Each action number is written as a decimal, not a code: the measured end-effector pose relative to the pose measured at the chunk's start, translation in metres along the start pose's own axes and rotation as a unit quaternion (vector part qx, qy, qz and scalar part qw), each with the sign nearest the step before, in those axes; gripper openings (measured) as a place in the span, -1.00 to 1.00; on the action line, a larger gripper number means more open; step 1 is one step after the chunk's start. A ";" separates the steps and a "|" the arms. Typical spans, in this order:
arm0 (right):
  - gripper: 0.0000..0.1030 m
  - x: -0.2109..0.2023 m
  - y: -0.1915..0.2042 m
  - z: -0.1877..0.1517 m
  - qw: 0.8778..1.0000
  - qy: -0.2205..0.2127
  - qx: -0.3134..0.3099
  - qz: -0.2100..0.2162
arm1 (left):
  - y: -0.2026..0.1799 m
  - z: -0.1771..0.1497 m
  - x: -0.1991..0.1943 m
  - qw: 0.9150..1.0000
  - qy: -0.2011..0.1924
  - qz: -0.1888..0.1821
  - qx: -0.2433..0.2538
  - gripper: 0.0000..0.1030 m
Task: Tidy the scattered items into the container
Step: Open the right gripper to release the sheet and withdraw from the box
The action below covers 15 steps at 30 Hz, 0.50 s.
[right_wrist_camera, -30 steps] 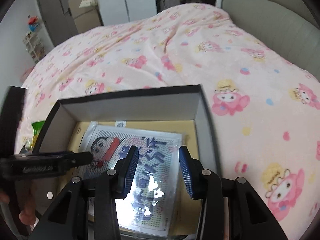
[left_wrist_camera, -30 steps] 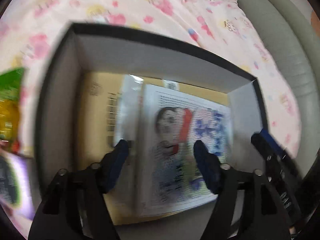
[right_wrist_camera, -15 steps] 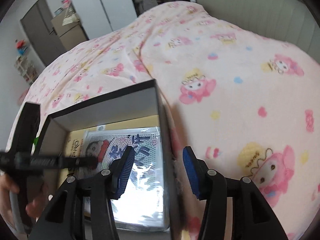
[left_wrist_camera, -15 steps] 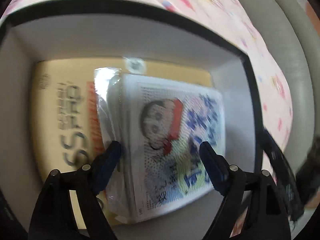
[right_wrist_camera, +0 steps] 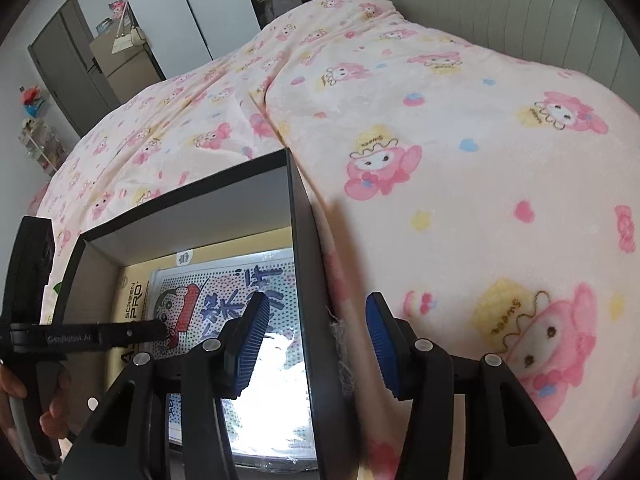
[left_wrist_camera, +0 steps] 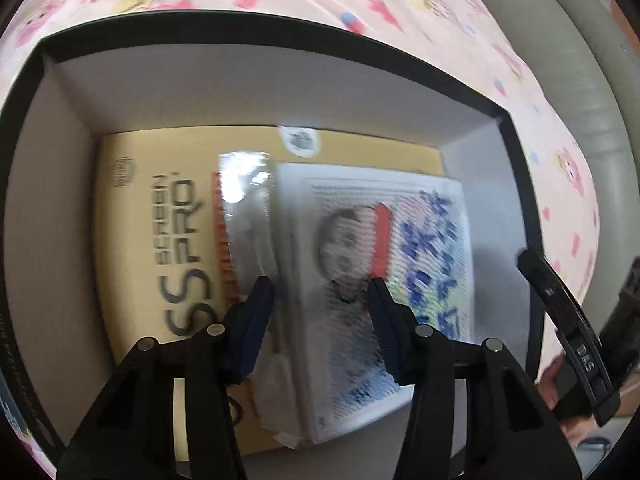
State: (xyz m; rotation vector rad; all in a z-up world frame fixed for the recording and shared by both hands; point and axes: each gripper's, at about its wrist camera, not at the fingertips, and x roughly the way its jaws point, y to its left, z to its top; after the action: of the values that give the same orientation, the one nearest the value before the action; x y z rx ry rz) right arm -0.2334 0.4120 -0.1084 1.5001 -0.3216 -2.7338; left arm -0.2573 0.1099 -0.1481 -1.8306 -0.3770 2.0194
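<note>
Since the earlier frames the right gripper has slid sideways off the packet and now straddles the box's right wall, one finger inside, one outside over the blanket. Its jaws have just been opening; they stand partly apart and the pads do not press the wall. Left gripper has dropped nearer the box floor; its jaws have just been closing from wide to a middling gap. It hovers over the cartoon packet, and whether the pads touch it cannot be told: the print is smeared with motion blur.

Box: dark rim, grey inner walls, sitting on the bed. Its near edge is cut off behind the gripper bodies in both views.

Contents: a tan carton flat on the floor against the left wall, its lettering only partly legible. The packet lies on top of it, toward the right wall, in a clear sleeve. Glare whites out the packet's near end in the right wrist view.

A hand on the left gripper's handle is half out of frame. Green scrap beyond the box's left wall: too small to identify.
</note>
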 end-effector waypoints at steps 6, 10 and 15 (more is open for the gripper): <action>-0.10 -0.002 0.006 -0.002 1.000 -0.003 -0.012 -0.001 | -0.008 -0.005 -0.001 0.999 0.015 -0.002 0.034 -0.02; -0.11 -0.013 0.009 0.000 0.999 -0.031 -0.016 -0.001 | -0.014 -0.010 -0.019 0.998 0.007 0.005 0.069 0.02; -0.35 -0.023 0.036 0.004 0.994 -0.049 -0.098 0.011 | -0.004 0.009 -0.035 0.994 -0.069 0.068 0.049 -0.04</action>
State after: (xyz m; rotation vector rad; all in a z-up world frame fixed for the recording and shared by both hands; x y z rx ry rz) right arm -0.2279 0.3798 -0.0808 1.3089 -0.0670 -2.7332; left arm -0.2631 0.0979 -0.1145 -1.7045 -0.1929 2.2219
